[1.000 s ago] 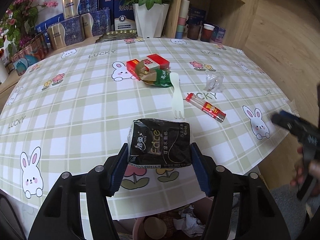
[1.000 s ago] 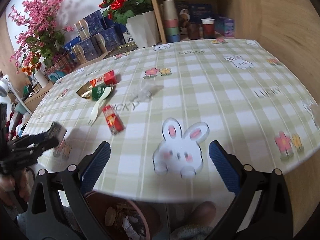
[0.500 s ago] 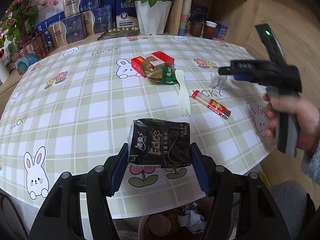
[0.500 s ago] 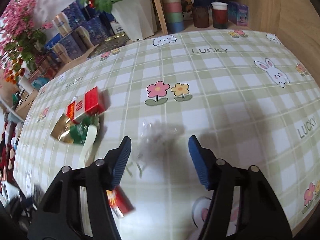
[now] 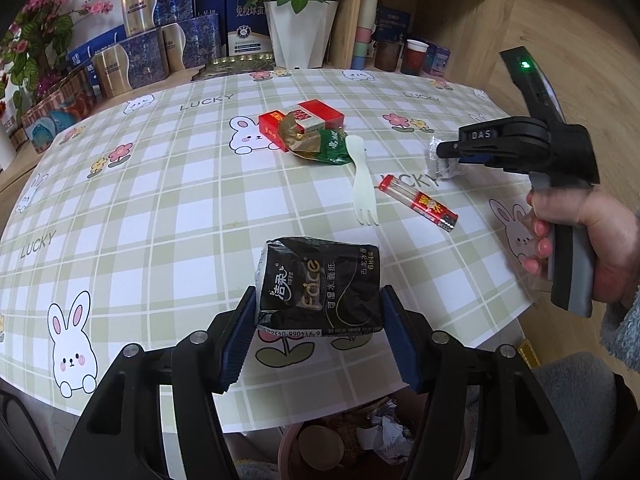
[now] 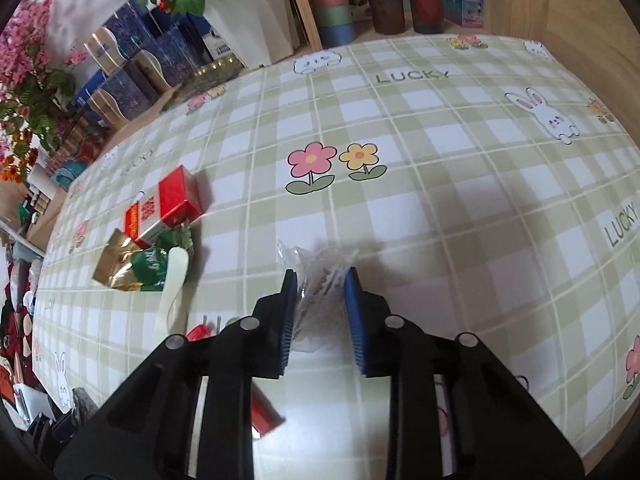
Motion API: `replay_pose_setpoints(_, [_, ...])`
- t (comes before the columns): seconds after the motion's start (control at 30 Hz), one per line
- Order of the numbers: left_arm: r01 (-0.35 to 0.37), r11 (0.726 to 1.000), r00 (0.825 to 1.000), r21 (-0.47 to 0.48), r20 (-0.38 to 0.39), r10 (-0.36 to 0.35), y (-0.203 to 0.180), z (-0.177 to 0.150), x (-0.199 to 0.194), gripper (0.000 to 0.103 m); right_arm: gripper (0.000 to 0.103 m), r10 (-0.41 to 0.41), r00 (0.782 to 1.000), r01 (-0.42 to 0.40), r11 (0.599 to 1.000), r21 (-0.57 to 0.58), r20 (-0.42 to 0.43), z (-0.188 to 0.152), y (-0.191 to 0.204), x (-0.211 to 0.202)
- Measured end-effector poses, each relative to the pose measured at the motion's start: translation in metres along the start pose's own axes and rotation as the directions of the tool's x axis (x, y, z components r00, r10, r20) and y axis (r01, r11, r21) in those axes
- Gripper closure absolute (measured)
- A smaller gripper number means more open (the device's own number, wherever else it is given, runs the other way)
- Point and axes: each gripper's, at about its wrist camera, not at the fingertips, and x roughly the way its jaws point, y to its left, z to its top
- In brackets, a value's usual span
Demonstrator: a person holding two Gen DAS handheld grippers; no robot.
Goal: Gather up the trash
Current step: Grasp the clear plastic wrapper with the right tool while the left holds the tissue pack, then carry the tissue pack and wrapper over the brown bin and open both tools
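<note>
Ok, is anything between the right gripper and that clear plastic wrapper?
Nothing visible. The right gripper has just been closing, and the clear plastic wrapper sits directly between its blue pads on the tablecloth. The white fork lies off to the side.

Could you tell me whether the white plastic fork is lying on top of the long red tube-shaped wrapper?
No, the white plastic fork lies flat on the checked tablecloth beside the long red tube-shaped wrapper, with bare cloth between them.

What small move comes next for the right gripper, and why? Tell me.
Probably lift. The right gripper has just been closing, and its pads now pinch the clear plastic wrapper, which lies on the table. Raising it slightly would show whether the grip holds before carrying it to the bin.
</note>
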Motion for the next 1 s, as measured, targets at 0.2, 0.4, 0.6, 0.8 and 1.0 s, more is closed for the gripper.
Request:
replay_pose_setpoints(0.2, [0.012, 1.000, 1.000, 0.013, 0.002, -0.012, -0.012, -0.005, -0.008, 0.043, 0.077, 0.033, 0.998, -0.029, 0.997, -0.069, 0.050, -0.030, 0.000, -0.039])
replay_pose_setpoints(0.4, [0.027, 0.998, 1.000, 0.049, 0.004, -0.028, -0.029, -0.015, -0.020, 0.043, 0.077, 0.105, 0.992, -0.097, 0.989, -0.108, 0.070, -0.080, -0.001, -0.084])
replay_pose_setpoints(0.6, [0.041, 0.995, 0.999, 0.089, 0.011, -0.042, -0.046, -0.029, -0.039, 0.043, 0.077, 0.150, 0.984, -0.136, 0.980, -0.143, 0.098, -0.132, -0.005, -0.129])
replay_pose_setpoints(0.8, [0.049, 0.991, 0.999, 0.128, 0.014, -0.051, -0.061, -0.055, -0.061, 0.043, 0.077, 0.173, 0.977, -0.152, 0.975, -0.163, 0.122, -0.180, -0.006, -0.160])
replay_pose_setpoints(1.0, [0.053, 0.984, 0.998, 0.171, -0.026, -0.049, -0.076, -0.093, -0.069, 0.043, 0.077, 0.180, 0.976, -0.157, 0.971, -0.180, 0.121, -0.219, -0.011, -0.168])
